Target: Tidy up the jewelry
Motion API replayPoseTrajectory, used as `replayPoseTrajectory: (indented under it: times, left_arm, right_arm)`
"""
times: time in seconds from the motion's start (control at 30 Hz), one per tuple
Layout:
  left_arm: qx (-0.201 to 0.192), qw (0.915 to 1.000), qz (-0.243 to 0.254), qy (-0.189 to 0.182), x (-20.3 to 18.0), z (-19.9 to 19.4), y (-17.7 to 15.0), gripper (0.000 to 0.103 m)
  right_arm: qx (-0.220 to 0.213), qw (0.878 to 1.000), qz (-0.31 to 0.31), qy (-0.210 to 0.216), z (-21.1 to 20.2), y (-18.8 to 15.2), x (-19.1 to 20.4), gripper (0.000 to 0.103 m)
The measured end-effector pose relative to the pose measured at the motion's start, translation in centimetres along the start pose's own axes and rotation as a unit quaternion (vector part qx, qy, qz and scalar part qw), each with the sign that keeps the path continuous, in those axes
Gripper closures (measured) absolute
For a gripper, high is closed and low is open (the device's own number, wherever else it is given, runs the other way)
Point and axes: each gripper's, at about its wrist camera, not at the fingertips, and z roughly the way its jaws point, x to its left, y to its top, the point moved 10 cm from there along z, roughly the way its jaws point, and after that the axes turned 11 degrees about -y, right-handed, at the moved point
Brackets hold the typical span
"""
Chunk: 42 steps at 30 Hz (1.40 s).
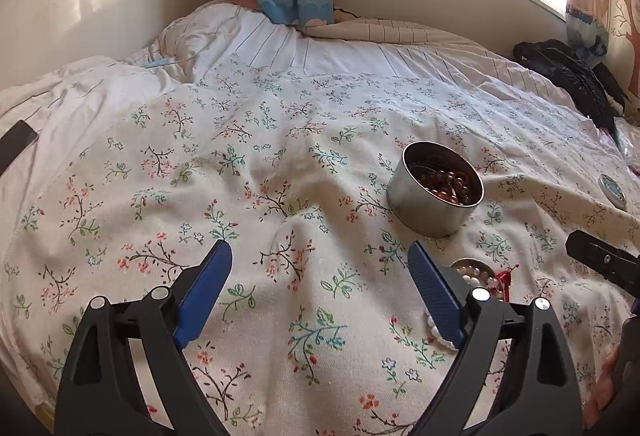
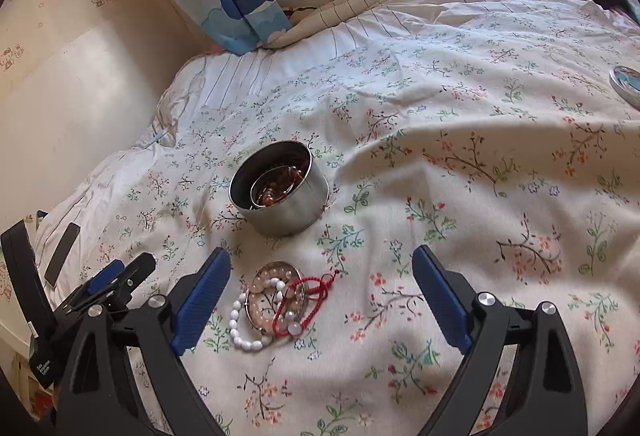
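Left wrist view: left claw (image 1: 320, 300) spread wide, empty, over the floral bed (image 1: 280, 156). Right wrist view, left to right: steel tin (image 2: 280, 192) upright mid-bed, mouth up, brown beads inside; just in front, toward the near edge, a shallow metal lid (image 2: 276, 296) with a white bead bracelet (image 2: 244, 328) draped over its left rim and a red cord bracelet (image 2: 308, 296) across its right, long axis running roughly near-left to far-right, tail apparently pointing at the tin. Right claw (image 2: 320, 300) also spread, empty. Judgement: grab one bracelet at an overhanging loop, lift clear, drop into tin.
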Motion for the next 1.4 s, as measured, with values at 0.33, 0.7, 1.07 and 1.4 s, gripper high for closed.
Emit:
replayPoseTrajectory:
  times: [0.33,0.7,1.07,1.4]
  left_arm:
    - [-0.004,0.9988,0.047,-0.015,-2.9,-1.0,-0.5,0.012]
    - [0.000,0.9988,0.046,-0.014,-3.0,-0.8,-0.6,0.012]
    - [0.007,0.9988,0.045,-0.015,-2.9,-0.5,-0.7,0.012]
    - [0.008,0.9988,0.046,-0.015,-2.9,-0.4,-0.8,0.012]
  right_arm:
    - [0.008,1.000,0.011,-0.006,0.6,0.0,-0.5,0.011]
    - [0.016,1.000,0.008,-0.008,1.3,-0.2,-0.4,0.009]
    - [0.017,1.000,0.005,-0.012,1.4,-0.3,-0.4,0.009]
    - [0.018,1.000,-0.001,-0.016,1.6,-0.3,-0.5,0.009]
